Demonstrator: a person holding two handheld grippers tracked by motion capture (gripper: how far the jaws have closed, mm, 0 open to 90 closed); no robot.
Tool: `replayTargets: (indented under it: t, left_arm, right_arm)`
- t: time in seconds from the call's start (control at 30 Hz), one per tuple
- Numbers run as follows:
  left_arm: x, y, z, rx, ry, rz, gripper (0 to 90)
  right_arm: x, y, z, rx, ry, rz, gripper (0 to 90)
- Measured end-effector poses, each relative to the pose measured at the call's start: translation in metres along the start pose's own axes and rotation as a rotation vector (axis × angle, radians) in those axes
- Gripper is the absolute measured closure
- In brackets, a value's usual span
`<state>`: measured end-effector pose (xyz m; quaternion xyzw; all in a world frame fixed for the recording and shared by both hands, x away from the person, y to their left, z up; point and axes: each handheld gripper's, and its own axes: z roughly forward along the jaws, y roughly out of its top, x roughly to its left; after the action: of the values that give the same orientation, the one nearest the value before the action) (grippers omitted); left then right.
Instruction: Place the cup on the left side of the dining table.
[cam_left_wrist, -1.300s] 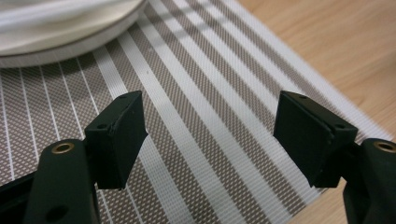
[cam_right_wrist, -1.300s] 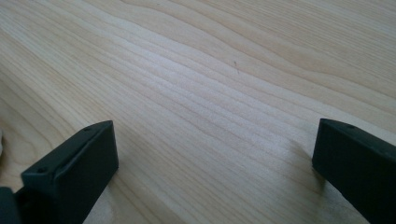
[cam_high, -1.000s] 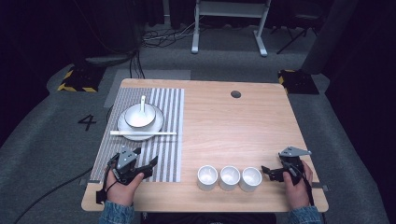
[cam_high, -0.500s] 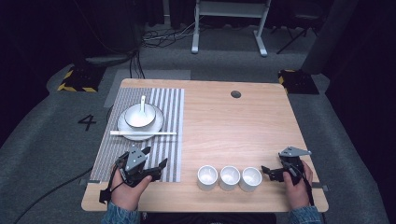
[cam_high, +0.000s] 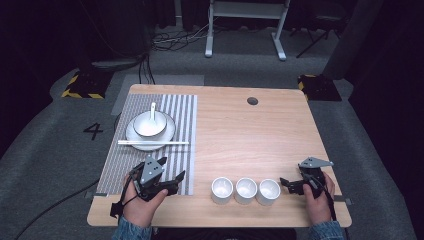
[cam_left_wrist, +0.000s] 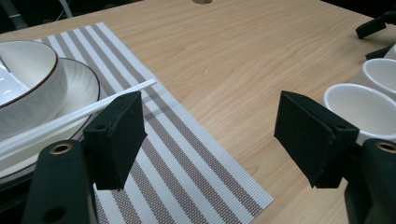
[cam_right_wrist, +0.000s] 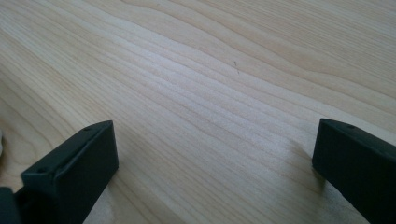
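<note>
Three small white cups (cam_high: 245, 190) stand in a row near the table's front edge. A white bowl (cam_high: 148, 123) holding a spoon (cam_high: 153, 109) sits on a plate (cam_high: 167, 134) on a striped placemat (cam_high: 180, 112). White chopsticks (cam_high: 153, 143) lie across the plate's front. My left gripper (cam_high: 171, 168) hovers open over the mat's front right corner, facing the cups. In the left gripper view its jaws frame the mat (cam_left_wrist: 187, 182), with a cup (cam_left_wrist: 362, 108) at right. My right gripper (cam_high: 290, 181) rests open on the table, just right of the cups. Bare wood (cam_right_wrist: 210, 116) lies between its jaws.
The wooden table (cam_high: 250, 140) has a round cable hole (cam_high: 252, 101) at the back. The other gripper's jaw tips (cam_left_wrist: 376, 25) show at the upper right of the left gripper view. Beyond the table are floor cables and a desk frame (cam_high: 245, 30).
My left gripper has moved right along the mat's front edge and turned toward the cups. The right gripper has stayed where it was.
</note>
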<state>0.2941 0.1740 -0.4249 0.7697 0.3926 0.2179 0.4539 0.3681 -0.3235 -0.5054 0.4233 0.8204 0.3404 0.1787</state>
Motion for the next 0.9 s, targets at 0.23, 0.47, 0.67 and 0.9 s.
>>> replayTargets:
  t: [0.23,0.47,0.67,0.9]
  left_arm:
    - [-0.011,0.010,0.011,-0.001,-0.041,0.041,24.5]
    - [-0.024,0.019,0.017,-0.009,-0.072,0.072,23.7]
    - [-0.030,0.026,0.019,-0.049,-0.158,0.009,23.6]
    - [-0.038,0.032,0.023,-0.061,-0.154,0.014,23.2]
  right_arm:
    - [0.000,0.000,0.000,0.000,0.000,0.000,0.3]
    - [0.000,0.000,0.000,0.000,0.000,0.000,0.2]
    - [0.000,0.000,0.000,0.000,0.000,0.000,0.3]
    - [0.000,0.000,0.000,0.000,0.000,0.000,0.3]
